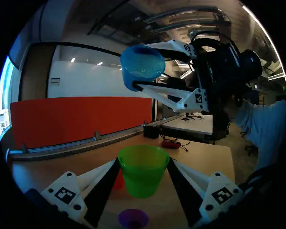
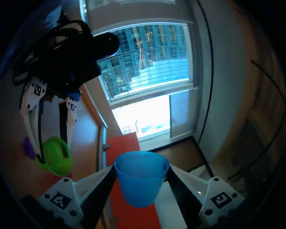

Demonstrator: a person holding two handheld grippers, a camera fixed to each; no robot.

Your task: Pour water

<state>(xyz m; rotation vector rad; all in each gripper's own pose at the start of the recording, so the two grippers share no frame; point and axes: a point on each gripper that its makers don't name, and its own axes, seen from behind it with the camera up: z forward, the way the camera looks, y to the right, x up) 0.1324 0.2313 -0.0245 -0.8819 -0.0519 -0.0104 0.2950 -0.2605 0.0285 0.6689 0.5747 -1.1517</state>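
green cup (image 1: 143,175) clamped in left jaws, tilted blue cup (image 1: 142,68) clamped in right jaws

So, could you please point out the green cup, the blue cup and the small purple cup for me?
green cup (image 1: 143,179): left gripper view, on its front wall.
blue cup (image 2: 140,187): right gripper view, on its front wall.
purple cup (image 1: 133,218): left gripper view, on its open mouth.

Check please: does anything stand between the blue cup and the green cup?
Nothing visible does. The right tongs hold the blue cup tipped, higher than the green cup in the left tongs; open air lies between them.
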